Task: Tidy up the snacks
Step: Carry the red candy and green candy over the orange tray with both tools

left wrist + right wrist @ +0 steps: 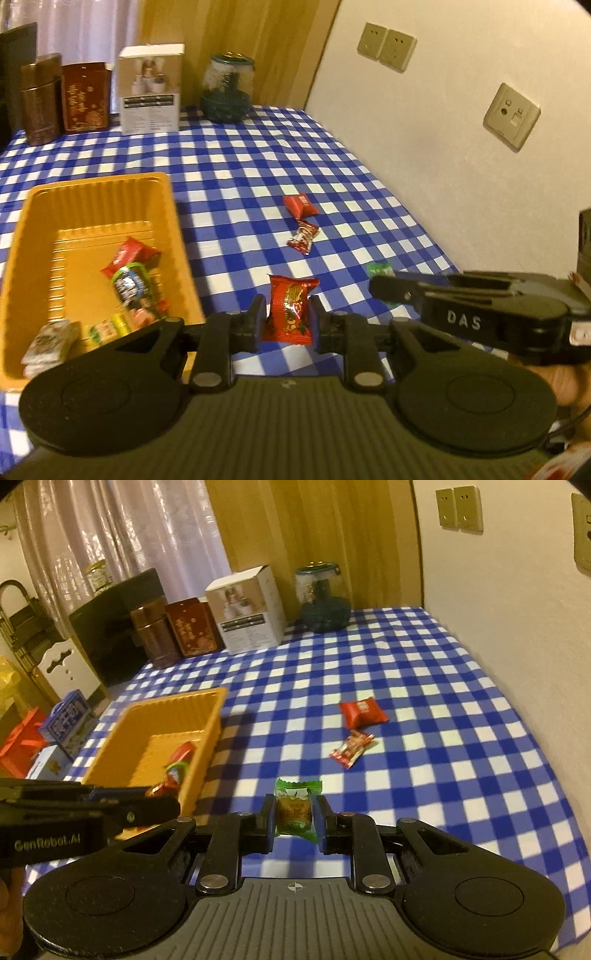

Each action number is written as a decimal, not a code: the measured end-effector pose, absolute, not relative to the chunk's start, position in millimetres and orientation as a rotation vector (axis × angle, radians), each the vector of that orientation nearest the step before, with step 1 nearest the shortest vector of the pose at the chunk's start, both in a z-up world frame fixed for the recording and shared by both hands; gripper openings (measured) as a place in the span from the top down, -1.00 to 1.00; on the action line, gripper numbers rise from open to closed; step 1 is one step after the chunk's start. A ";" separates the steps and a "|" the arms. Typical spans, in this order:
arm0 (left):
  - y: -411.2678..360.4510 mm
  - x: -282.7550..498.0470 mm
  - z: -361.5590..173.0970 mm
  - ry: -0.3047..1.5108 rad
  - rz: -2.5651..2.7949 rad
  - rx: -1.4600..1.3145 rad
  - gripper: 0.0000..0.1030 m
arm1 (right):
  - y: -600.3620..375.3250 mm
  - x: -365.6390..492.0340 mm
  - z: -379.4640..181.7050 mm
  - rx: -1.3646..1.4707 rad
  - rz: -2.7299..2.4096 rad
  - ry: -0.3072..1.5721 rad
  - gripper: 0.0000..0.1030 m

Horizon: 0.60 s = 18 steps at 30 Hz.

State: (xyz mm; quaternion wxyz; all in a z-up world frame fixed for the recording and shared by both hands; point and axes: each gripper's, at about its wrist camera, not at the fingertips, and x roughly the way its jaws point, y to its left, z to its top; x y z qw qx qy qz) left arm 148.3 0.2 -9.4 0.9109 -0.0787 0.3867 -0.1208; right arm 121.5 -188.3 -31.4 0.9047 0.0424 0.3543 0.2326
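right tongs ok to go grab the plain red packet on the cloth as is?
Probably not yet. The path over the checked cloth to the red packet looks free, but the right tongs are shut on a green candy. That would likely need dropping in the orange tray first.

The orange tray's (110, 206) near corner hides behind the left hand-held gripper (288, 321); its wrappers' print seems too blurred to read.

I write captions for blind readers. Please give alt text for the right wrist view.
The right hand-held gripper holds a green-wrapped snack above a blue checked tablecloth. An orange tray stands to the left; two red snacks lie ahead.
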 end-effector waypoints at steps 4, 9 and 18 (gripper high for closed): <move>15.7 131.6 -1.9 0.781 -0.225 -0.170 0.59 | -178.0 103.2 -25.3 0.089 0.494 0.728 0.58; 34.8 112.7 5.7 0.759 -0.196 -0.193 0.59 | -161.5 85.5 -19.6 0.075 0.516 0.727 0.58; 67.2 85.2 11.5 0.742 -0.143 -0.224 0.59 | -128.3 66.1 -11.7 0.043 0.567 0.721 0.58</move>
